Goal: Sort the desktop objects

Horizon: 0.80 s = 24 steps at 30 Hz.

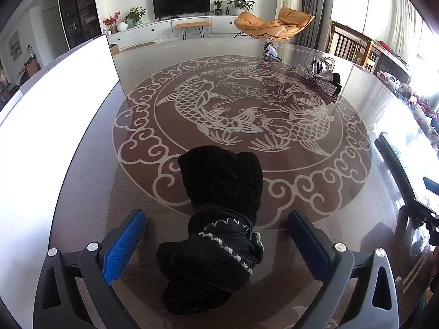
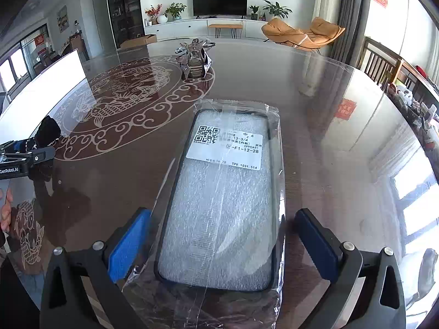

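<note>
Left wrist view shows the left gripper [image 1: 216, 246] with jaws wide apart around a black fabric bundle [image 1: 216, 219] lying on the glass table [image 1: 315, 192], untouched. Right gripper [image 2: 222, 244] likewise straddles a bagged phone case [image 2: 222, 200], pads clear. Both look just set down; next calls for backing off and choosing another item. The case's long axis runs away from the camera, label end far.

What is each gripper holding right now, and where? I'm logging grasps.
Nothing is held. The left gripper stands open around the black fabric bundle; the right gripper stands open around the wrapped phone case.
</note>
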Motion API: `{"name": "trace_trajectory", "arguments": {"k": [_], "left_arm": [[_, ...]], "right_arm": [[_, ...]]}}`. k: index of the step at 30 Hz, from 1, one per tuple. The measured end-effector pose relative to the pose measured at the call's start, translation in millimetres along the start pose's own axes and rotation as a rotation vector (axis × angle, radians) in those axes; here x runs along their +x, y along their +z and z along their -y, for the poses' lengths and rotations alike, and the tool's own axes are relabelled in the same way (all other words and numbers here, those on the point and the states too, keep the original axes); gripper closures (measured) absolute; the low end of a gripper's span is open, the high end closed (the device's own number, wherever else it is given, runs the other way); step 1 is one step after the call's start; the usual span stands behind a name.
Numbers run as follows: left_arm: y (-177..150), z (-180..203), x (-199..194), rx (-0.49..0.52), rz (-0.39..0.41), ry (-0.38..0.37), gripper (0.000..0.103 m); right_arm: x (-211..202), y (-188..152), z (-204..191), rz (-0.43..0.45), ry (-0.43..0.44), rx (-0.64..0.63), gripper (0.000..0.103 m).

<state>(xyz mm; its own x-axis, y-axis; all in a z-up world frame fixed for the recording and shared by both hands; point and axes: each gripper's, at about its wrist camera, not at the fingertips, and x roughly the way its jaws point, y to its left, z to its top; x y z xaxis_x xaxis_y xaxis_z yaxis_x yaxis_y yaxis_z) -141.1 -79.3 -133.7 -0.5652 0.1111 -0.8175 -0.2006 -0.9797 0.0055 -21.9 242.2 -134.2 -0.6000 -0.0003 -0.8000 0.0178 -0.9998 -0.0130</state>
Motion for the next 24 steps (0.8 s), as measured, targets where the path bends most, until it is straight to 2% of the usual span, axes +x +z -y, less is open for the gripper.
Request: {"name": "trace_trajectory", "arguments": {"k": [24], "left_arm": [[0.4,-0.1,1.4,0.0,0.0,0.0,0.0]], "right_arm": [[2.2,1.3,0.0,0.0,-0.001,0.001,0.0]]}}
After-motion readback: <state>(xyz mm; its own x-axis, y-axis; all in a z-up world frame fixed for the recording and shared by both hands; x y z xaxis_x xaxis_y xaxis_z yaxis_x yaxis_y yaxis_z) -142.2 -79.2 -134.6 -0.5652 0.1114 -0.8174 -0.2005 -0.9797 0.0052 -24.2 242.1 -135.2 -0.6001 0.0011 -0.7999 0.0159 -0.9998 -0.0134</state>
